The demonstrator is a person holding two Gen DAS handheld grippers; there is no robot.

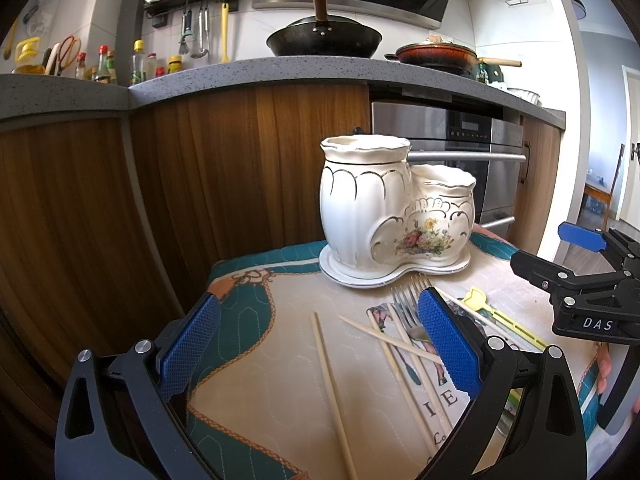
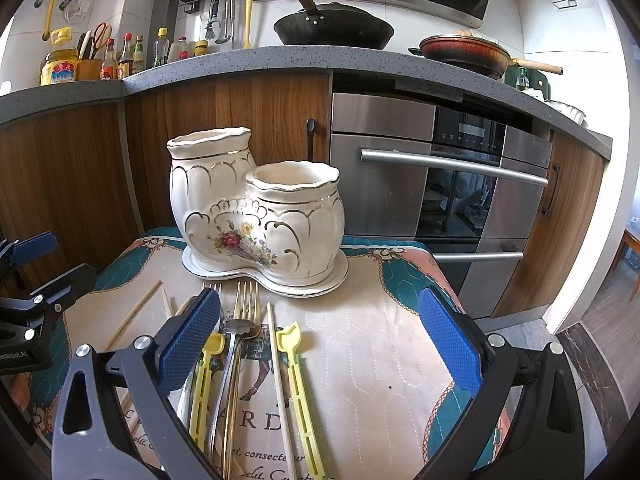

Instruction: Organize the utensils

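A white ceramic two-pot utensil holder (image 1: 394, 210) with a flower print stands on its saucer at the far side of a printed mat (image 1: 280, 344); it also shows in the right wrist view (image 2: 256, 208). Wooden chopsticks (image 1: 332, 392), forks (image 1: 404, 308) and yellow utensils (image 1: 500, 320) lie loose on the mat. In the right wrist view two forks (image 2: 240, 320) and two yellow utensils (image 2: 296, 380) lie between the fingers. My left gripper (image 1: 318, 346) is open above the chopsticks. My right gripper (image 2: 320, 344) is open and empty above the forks; it also shows in the left wrist view (image 1: 576, 276).
Wooden cabinet doors (image 1: 160, 184) and a steel oven (image 2: 440, 184) stand just behind the mat. The grey counter (image 1: 240, 72) above carries a black wok (image 1: 324, 38), a red pan (image 1: 436, 54) and several bottles. The mat's far right edge drops to the floor (image 2: 600, 320).
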